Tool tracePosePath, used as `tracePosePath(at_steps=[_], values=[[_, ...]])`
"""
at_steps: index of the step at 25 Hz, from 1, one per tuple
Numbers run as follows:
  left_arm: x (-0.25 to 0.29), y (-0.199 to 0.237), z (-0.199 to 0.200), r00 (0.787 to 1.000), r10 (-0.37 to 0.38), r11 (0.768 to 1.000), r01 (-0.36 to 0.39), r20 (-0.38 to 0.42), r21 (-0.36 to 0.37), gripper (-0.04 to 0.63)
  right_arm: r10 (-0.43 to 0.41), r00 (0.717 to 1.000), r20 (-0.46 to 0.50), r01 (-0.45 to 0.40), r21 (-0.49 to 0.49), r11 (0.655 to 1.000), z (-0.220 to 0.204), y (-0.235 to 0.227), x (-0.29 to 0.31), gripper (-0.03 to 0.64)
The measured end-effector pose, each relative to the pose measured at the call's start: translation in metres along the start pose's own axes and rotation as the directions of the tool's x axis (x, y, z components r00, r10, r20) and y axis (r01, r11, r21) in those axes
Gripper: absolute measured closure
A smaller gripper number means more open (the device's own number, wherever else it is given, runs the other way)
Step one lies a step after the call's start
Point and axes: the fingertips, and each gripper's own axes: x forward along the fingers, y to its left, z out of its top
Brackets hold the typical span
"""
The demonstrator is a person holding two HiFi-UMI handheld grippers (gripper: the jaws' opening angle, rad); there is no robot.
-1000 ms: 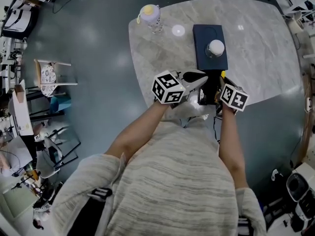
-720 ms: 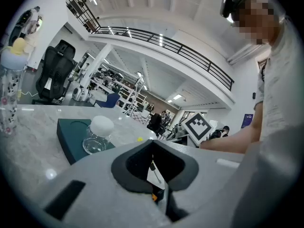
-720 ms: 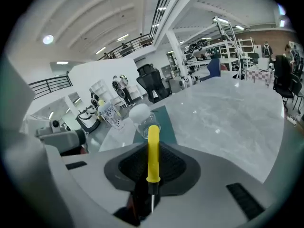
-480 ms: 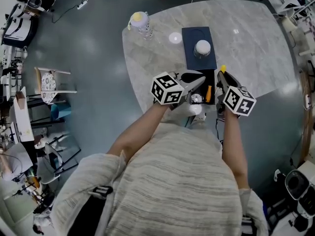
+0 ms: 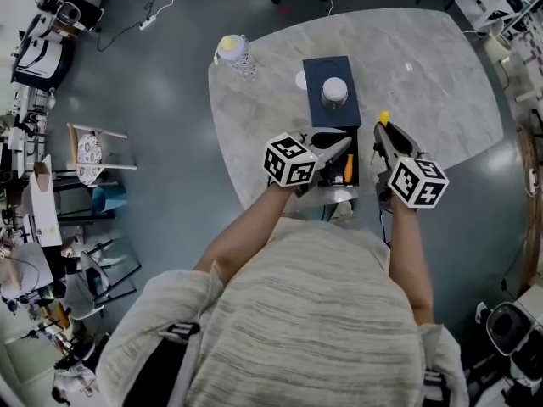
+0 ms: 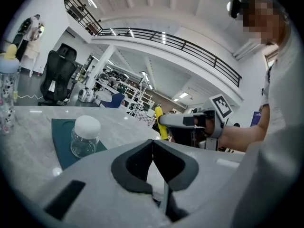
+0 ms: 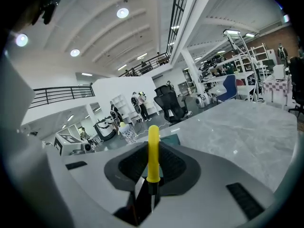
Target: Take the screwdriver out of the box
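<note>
An open black box point(image 5: 360, 153) lies near the table's front edge, with an orange-handled tool point(image 5: 346, 169) inside it. My right gripper point(image 5: 383, 128) is raised beside the box's right side and is shut on a yellow-handled screwdriver point(image 5: 383, 118). In the right gripper view the yellow screwdriver point(image 7: 153, 160) stands between the pads of that gripper point(image 7: 153, 145), its metal tip pointing back at the camera. My left gripper point(image 5: 343, 142) is shut at the box's left rim. From the left gripper point(image 6: 152, 143) view I see the right gripper point(image 6: 190, 121) holding the screwdriver point(image 6: 161, 123).
A dark blue mat point(image 5: 323, 72) with a white-lidded glass jar point(image 5: 334, 91) lies just beyond the box. A baby bottle point(image 5: 235, 54) stands at the table's far left edge. The marble table point(image 5: 441, 91) ends close to the person's body.
The right gripper has lifted from down in the box to above its right side, bringing the yellow screwdriver up with it. The left gripper shifted slightly and stayed shut.
</note>
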Motion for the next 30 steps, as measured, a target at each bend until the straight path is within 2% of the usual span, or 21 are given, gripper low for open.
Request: tracePosePath(at_steps=[9,14,17,22,30], values=[[0.026,0.004,-0.033,0.992,0.051,0.996,-0.059,-0.115,-0.061,0.578,0.053,0.998,0.018,-0.052,-0.017,0.998,0.013,-0.016,-0.016,0.549],[0.033,0.013,-0.056,0.975,0.096,0.989,-0.116,-0.199,-0.091,0.578,0.072,0.997,0.025,-0.072,0.001,0.997,0.014,-0.024,-0.018,0.549],[0.038,0.022,-0.081,0.951,0.106,0.981,-0.148,-0.289,-0.129,0.578,0.078,0.997,0.029,-0.078,0.015,0.997,0.012,-0.031,-0.016,0.549],[0.046,0.036,-0.116,0.896,0.119,0.957,-0.218,-0.427,-0.191,0.577,0.073,0.996,0.047,-0.075,0.044,0.996,0.012,-0.042,-0.017,0.549],[0.057,0.043,-0.158,0.813,0.097,0.924,-0.288,-0.574,-0.251,0.575,0.061,0.997,0.055,-0.065,0.066,0.996,0.006,-0.056,-0.023,0.549]])
